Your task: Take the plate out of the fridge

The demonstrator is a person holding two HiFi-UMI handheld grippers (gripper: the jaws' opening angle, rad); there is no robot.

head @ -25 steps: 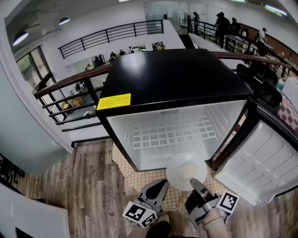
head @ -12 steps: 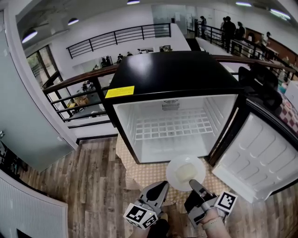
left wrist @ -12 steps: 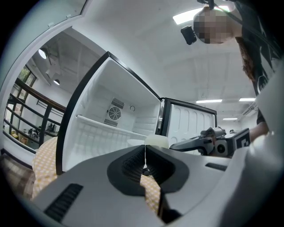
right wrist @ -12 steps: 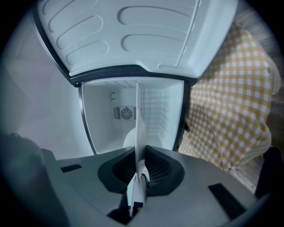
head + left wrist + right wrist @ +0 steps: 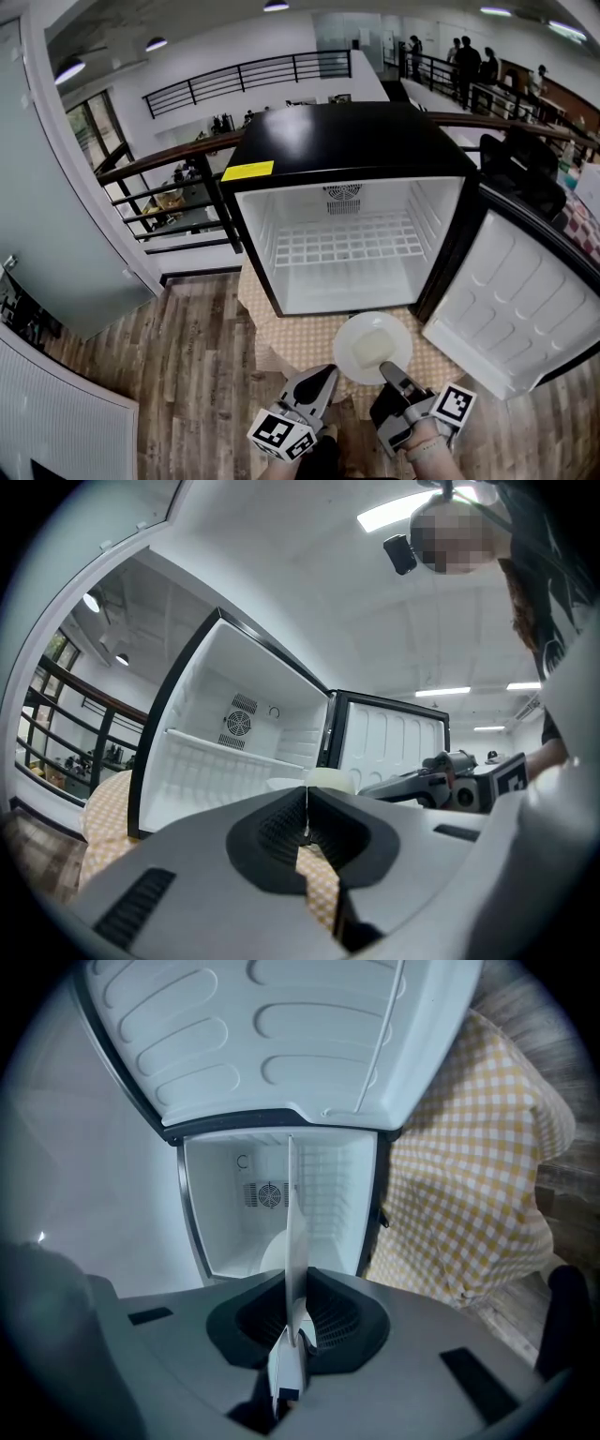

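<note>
A round white plate (image 5: 372, 347) hangs in front of the open black fridge (image 5: 349, 150), outside its cavity and above the checkered cloth. My right gripper (image 5: 392, 376) is shut on the plate's near rim. In the right gripper view the plate (image 5: 295, 1232) shows edge-on, running straight out from between the jaws toward the fridge interior. My left gripper (image 5: 324, 377) sits just left of the plate, shut with nothing between its jaws. In the left gripper view the plate (image 5: 323, 780) peeks over the jaws.
The fridge interior holds only a white wire shelf (image 5: 347, 239). Its door (image 5: 511, 300) stands swung open at the right. A yellow checkered cloth (image 5: 281, 337) covers the surface under the fridge. Wood floor (image 5: 178, 375) lies to the left, a railing (image 5: 169, 155) behind.
The plate and both grippers have drawn back slightly from the fridge. The view has pulled away, so more of the fridge interior and cloth shows.
</note>
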